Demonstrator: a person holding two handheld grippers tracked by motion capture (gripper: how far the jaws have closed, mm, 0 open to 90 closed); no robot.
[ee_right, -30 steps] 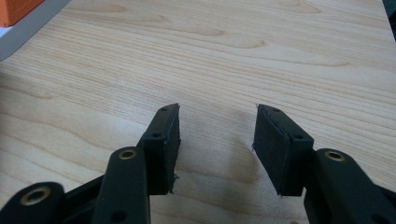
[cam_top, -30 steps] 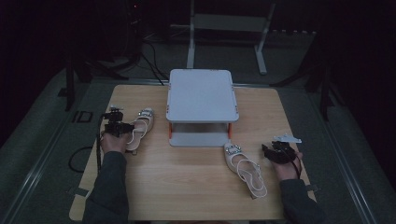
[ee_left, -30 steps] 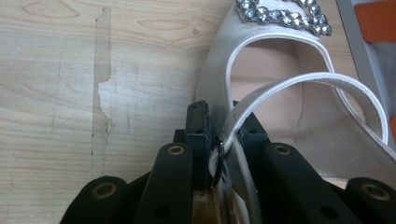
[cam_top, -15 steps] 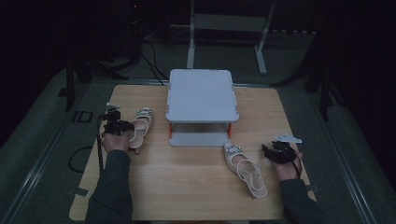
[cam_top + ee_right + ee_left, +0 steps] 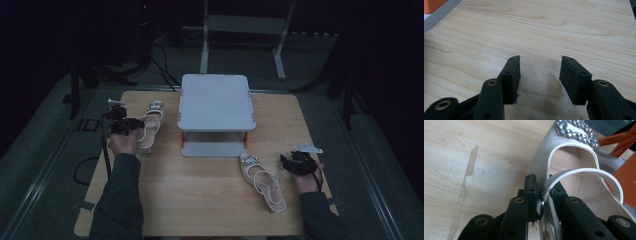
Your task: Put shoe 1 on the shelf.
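On the table: wooden top point(image 5: 210, 190), grey two-tier stand point(image 5: 215, 102) with orange legs at the middle rear.
Left gripper point(image 5: 541, 195): jaws pinched on the heel strap of the left shoe point(image 5: 574, 177); buckle ring caught between the pads.
Left shoe position: left side of the table, just beside the stand, rhinestone toe pointing away from the person.
Right gripper point(image 5: 540, 72): jaws spread apart, holding nothing, low over bare wood.
Right shoe point(image 5: 262, 180): flat on the table in front of the stand, near the right gripper but apart from it.
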